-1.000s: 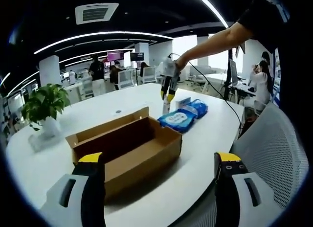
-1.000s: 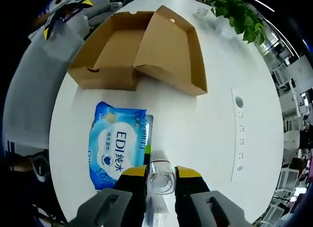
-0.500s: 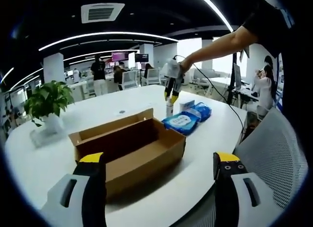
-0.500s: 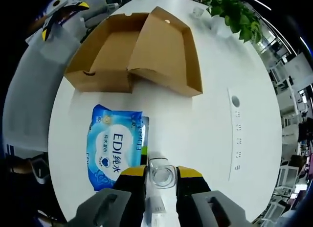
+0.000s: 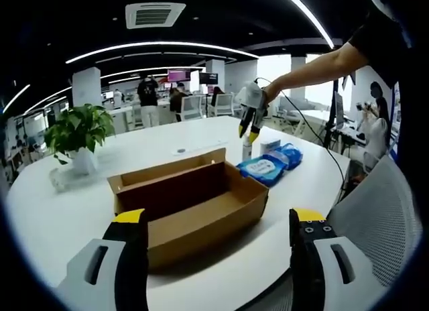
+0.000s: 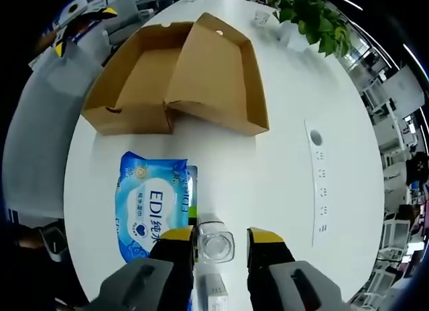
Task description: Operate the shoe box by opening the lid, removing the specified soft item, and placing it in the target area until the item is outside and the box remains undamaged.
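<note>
One wipes pack (image 6: 150, 205) (blue), clear bottle (image 6: 216, 245) beside

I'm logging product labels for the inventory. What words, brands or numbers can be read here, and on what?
"EDI" with Chinese characters beside it: on the blue wipes pack, in the right gripper view.
Smaller print on the wipes pack: too small to read.
Cardboard box: no readable text.
Clear bottle: no readable label.

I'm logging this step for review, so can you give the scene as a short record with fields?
box: cardboard shoe box, lid open, looks empty
wipes: blue wipes pack on the table, outside the box
bottle: clear bottle standing between the right gripper jaws, small gaps either side
left gripper: open, holding nothing, near the box
plant: potted plant beyond the box
</note>
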Demonstrator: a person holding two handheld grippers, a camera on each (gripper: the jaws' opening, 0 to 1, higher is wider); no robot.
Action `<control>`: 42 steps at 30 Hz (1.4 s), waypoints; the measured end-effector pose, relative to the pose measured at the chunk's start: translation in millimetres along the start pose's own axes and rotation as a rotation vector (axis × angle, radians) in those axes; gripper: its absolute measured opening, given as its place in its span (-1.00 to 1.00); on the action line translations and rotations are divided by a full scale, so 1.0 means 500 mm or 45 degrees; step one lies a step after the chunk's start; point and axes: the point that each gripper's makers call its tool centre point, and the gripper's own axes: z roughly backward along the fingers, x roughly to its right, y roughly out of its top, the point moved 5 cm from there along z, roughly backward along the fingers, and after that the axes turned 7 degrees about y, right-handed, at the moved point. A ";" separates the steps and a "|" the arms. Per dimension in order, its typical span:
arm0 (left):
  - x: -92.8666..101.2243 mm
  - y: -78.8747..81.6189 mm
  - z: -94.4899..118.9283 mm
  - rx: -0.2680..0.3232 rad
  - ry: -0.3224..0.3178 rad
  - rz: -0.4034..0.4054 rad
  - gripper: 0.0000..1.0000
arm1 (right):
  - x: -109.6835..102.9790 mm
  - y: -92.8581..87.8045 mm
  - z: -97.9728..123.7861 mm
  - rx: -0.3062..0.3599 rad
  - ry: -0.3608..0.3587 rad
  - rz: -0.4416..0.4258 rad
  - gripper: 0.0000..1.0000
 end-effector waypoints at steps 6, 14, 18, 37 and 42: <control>-0.034 -0.020 0.000 -0.026 0.045 0.012 0.78 | 0.001 0.013 0.011 0.061 -0.018 -0.059 -0.30; -0.078 -0.049 0.002 -0.076 0.105 0.070 0.75 | 0.009 0.030 0.020 0.152 -0.044 -0.148 -0.22; -0.103 -0.057 0.001 -0.107 0.140 0.092 0.70 | 0.009 0.049 0.024 0.235 -0.053 -0.233 -0.23; -0.218 -0.077 -0.036 -0.246 0.309 0.241 0.07 | 0.019 0.122 0.013 0.434 -0.171 -0.433 -0.33; -0.237 -0.088 -0.045 -0.289 0.340 0.285 -0.10 | 0.018 0.143 0.004 0.522 -0.182 -0.560 -0.38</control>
